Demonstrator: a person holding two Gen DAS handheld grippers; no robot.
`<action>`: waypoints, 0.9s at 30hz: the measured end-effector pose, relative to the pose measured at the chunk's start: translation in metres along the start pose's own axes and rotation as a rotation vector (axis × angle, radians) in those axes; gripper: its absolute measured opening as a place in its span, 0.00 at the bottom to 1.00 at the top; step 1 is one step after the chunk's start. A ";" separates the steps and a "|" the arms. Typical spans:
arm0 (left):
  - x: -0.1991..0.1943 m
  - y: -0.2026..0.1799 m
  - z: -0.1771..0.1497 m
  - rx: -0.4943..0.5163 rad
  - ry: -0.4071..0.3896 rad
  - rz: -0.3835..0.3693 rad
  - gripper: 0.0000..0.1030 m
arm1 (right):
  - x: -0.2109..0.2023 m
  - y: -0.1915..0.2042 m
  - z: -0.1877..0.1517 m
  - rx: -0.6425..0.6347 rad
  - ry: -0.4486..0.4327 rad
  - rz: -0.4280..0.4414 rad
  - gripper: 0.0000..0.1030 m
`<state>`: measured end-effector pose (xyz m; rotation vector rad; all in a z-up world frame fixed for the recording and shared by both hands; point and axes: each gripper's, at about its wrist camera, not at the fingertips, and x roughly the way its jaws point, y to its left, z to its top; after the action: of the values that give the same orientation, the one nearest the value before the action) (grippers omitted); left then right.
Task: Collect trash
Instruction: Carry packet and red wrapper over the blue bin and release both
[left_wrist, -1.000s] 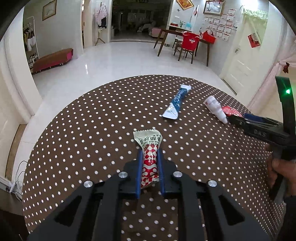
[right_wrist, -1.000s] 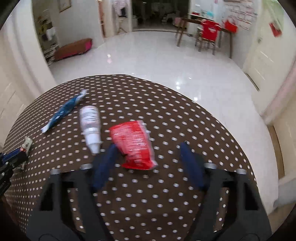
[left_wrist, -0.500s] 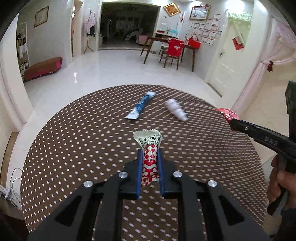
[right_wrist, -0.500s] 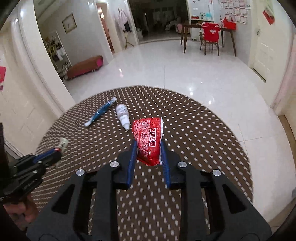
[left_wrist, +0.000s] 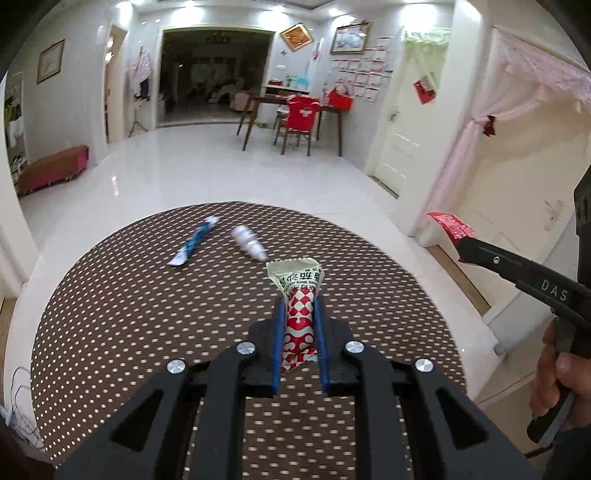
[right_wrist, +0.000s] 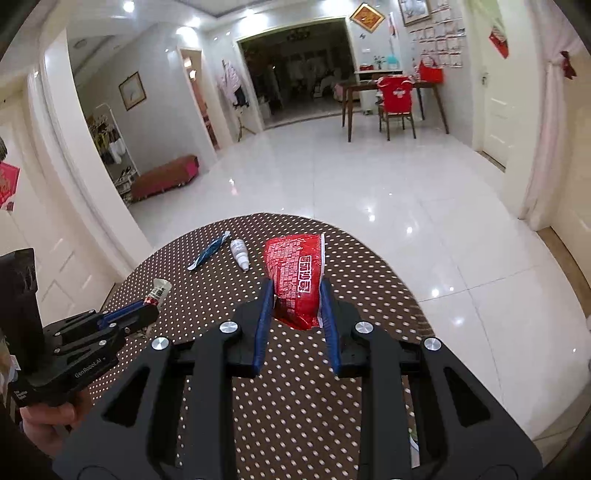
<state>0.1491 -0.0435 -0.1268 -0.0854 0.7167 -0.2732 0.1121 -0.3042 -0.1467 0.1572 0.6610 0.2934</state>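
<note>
Both tools are full, left tool (left_wrist: 298, 325) clamping the candy wrapper (left_wrist: 297, 295), right tool (right_wrist: 295, 302) the red packet (right_wrist: 295, 273), blue tube (left_wrist: 194, 242) and bottle (left_wrist: 249, 242) lying lengthwise beyond the wrapper, nearer left.

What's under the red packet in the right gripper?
Under the red packet, pinched in the right gripper, only the polka-dot tablecloth shows. The cloth directly behind the packet is hidden.
</note>
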 end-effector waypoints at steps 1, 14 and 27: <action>0.000 -0.004 0.001 0.006 -0.001 -0.007 0.14 | -0.007 -0.004 -0.001 0.007 -0.009 -0.004 0.25; 0.005 -0.087 0.008 0.112 0.000 -0.114 0.14 | -0.065 -0.054 -0.013 0.089 -0.079 -0.065 0.25; 0.036 -0.175 0.008 0.219 0.035 -0.242 0.14 | -0.119 -0.137 -0.038 0.240 -0.143 -0.173 0.25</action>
<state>0.1415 -0.2218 -0.1139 0.0414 0.7070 -0.5842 0.0287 -0.4698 -0.1390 0.3451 0.5619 0.0352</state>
